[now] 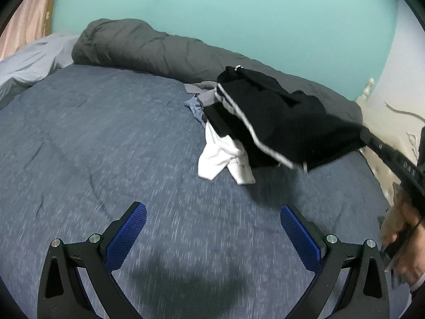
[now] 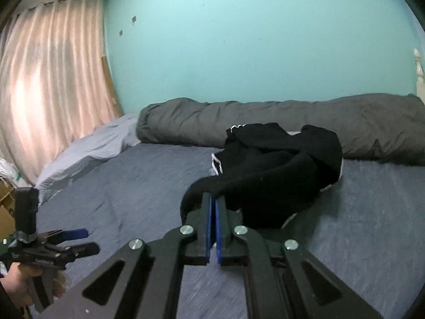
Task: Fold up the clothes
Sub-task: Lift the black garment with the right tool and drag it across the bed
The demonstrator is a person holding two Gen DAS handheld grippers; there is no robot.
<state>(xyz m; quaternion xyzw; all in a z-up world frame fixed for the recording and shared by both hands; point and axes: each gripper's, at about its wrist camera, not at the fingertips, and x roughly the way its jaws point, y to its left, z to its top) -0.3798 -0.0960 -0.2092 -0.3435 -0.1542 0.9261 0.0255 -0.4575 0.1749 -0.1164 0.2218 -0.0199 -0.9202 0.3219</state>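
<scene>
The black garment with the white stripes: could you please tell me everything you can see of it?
The black garment is soft, matte cloth with thin white stripes along one side and a white drawstring at its far end. It is crumpled, not folded. The right gripper is shut on one edge and lifts that end, so the cloth stretches from the pile toward it. Its far part rests on a heap holding a white garment and bluish cloth, on the blue bed cover, near the grey duvet.

Bare blue bedspread (image 1: 93, 138) left & centre, clothes pile (image 1: 225, 138) blocks right, grey duvet roll (image 1: 148, 47) along wall
</scene>
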